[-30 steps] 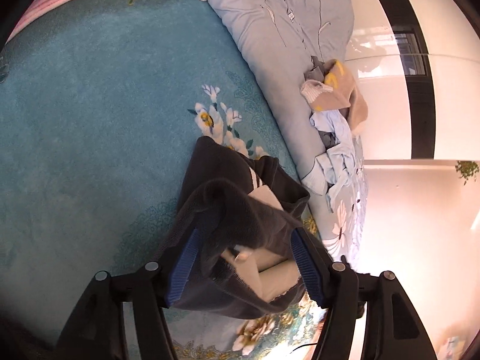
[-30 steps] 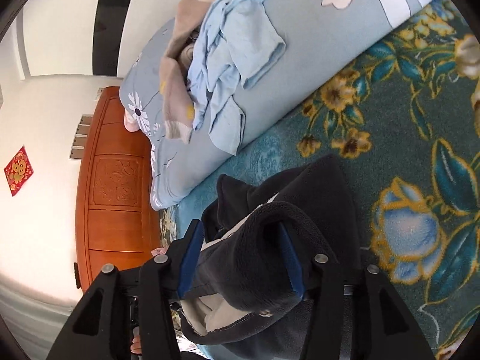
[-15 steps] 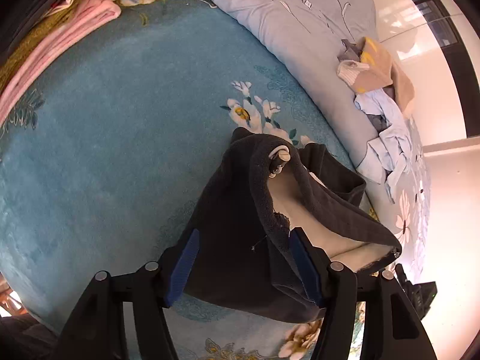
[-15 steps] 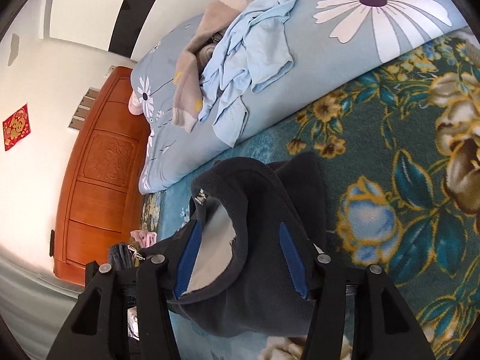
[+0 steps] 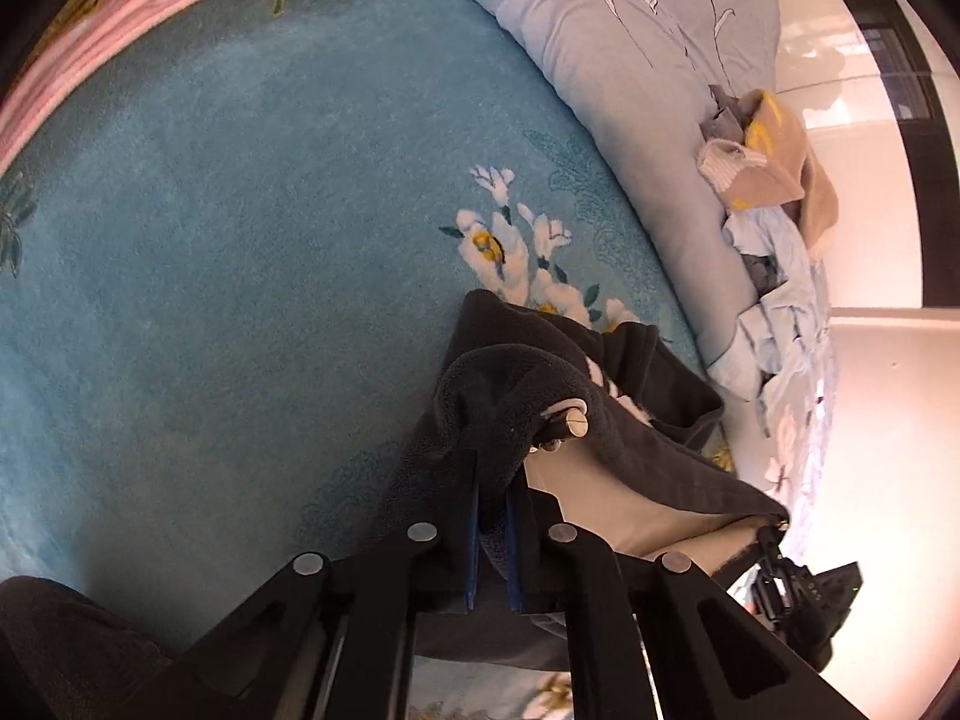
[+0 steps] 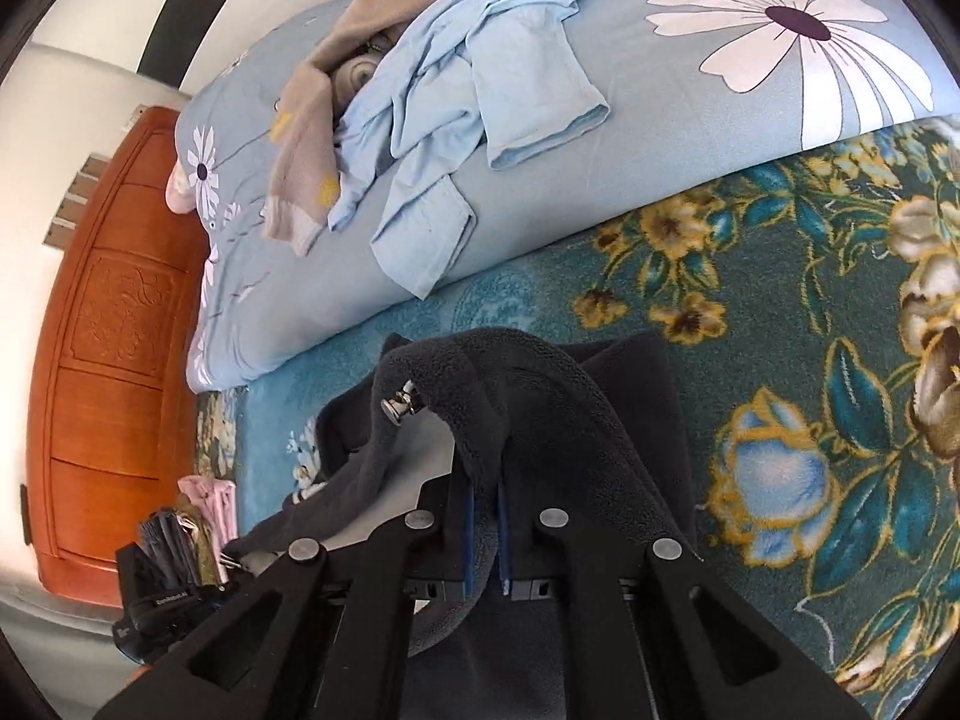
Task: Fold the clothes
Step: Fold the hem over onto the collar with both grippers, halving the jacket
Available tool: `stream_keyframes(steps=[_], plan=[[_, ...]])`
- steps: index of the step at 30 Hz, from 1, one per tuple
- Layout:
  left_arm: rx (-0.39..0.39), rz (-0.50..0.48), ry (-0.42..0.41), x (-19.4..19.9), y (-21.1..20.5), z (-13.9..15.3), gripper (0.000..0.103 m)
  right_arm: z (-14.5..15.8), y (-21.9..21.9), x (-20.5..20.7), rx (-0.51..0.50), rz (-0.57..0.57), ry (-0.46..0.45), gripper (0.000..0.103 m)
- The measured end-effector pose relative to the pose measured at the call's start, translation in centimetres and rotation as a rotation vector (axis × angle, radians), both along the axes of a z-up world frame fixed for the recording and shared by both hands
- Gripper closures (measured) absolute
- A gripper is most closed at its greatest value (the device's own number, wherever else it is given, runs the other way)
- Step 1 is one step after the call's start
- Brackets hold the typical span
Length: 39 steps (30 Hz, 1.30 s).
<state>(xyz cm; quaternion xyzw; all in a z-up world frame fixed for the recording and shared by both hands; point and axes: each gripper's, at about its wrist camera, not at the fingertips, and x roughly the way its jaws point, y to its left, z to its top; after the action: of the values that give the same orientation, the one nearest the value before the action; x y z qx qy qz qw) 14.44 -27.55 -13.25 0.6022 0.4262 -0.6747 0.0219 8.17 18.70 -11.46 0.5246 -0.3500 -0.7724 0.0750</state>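
A dark fleece garment with a pale lining and a metal fastener lies bunched on the teal floral carpet. My left gripper is shut on a fold of its edge. My right gripper is shut on another fold of the same garment, lifted slightly off the carpet. Each view shows the other gripper's black body at the garment's far side.
A blue floral quilt borders the carpet, with a heap of light blue and tan clothes on it. Folded pink clothes lie at the carpet's far corner. An orange wooden cabinet stands behind.
Both grippers were open around the dark garment and have closed on its folds. The garment has bunched up between them.
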Motion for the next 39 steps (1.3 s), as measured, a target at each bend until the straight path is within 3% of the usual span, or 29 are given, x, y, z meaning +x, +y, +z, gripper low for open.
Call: stream_keyframes(steps=[5, 9, 10, 12, 14, 15, 17, 18, 20, 27, 30, 31, 32, 34, 35, 36, 37, 39], plan=[[0.065, 0.060, -0.011, -4.3, -2.5, -1.0, 0.096, 2.0, 0.1, -2.7, 0.010, -0.085, -0.016, 0.098], [0.122, 0.051, -0.043, -6.9, -3.5, -3.7, 0.090, 1.0, -1.8, -6.7, 0.113, -0.102, -0.063, 0.098], [0.128, 0.036, -0.047, -6.9, -3.7, -3.8, 0.085, 0.1, -2.3, -7.6, 0.136, -0.097, -0.092, 0.098], [0.138, 0.010, 0.028, -6.1, -4.1, -2.6, 0.067, -1.5, -2.9, -8.4, 0.155, -0.091, -0.137, 0.097], [0.139, -0.013, 0.115, -5.2, -4.7, -1.2, 0.040, -2.6, -3.3, -8.7, 0.143, -0.082, -0.158, 0.093], [0.113, -0.013, 0.150, -4.5, -5.1, -0.7, 0.037, -2.7, -3.2, -8.6, 0.114, -0.073, -0.151, 0.090], [0.061, -0.016, 0.184, -3.2, -5.3, -0.6, 0.033, -3.2, -2.7, -7.9, 0.106, -0.064, -0.149, 0.073], [0.040, -0.021, 0.180, -2.7, -5.1, -1.1, 0.033, -3.4, -2.4, -7.5, 0.106, -0.059, -0.148, 0.064], [0.010, -0.041, 0.142, -1.8, -4.4, -2.6, 0.034, -3.9, -1.8, -6.7, 0.105, -0.051, -0.147, 0.063], [0.052, -0.094, 0.020, -0.1, -0.3, -8.1, 0.035, -5.6, 0.4, -4.0, 0.101, -0.021, -0.143, 0.062], [0.027, -0.092, 0.023, -0.2, 0.5, -8.2, 0.036, -6.6, 0.4, -3.5, 0.086, -0.017, -0.141, 0.051], [0.015, -0.091, 0.029, -0.2, 0.7, -8.0, 0.045, -7.0, 0.2, -3.6, 0.079, -0.017, -0.142, 0.049], [-0.007, -0.099, 0.035, -0.3, 0.9, -7.6, 0.065, -7.2, 0.1, -3.7, 0.079, -0.019, -0.141, 0.048], [-0.056, -0.120, 0.047, -0.4, 1.4, -6.7, 0.086, -7.1, -0.1, -3.9, 0.072, -0.027, -0.127, 0.047], [-0.085, -0.139, 0.054, -0.5, 1.8, -6.2, 0.092, -6.7, -0.2, -3.8, 0.071, -0.025, -0.106, 0.049], [-0.120, -0.160, 0.068, -0.5, 2.2, -5.6, 0.092, -6.2, -0.4, -3.8, 0.072, -0.018, -0.086, 0.059], [-0.155, -0.178, 0.085, -0.5, 2.7, -5.0, 0.093, -5.7, -0.6, -3.7, 0.074, -0.008, -0.067, 0.078], [-0.204, -0.181, 0.125, -0.3, 2.8, -3.4, 0.094, -5.0, -1.2, -3.6, 0.101, 0.036, -0.067, 0.091]])
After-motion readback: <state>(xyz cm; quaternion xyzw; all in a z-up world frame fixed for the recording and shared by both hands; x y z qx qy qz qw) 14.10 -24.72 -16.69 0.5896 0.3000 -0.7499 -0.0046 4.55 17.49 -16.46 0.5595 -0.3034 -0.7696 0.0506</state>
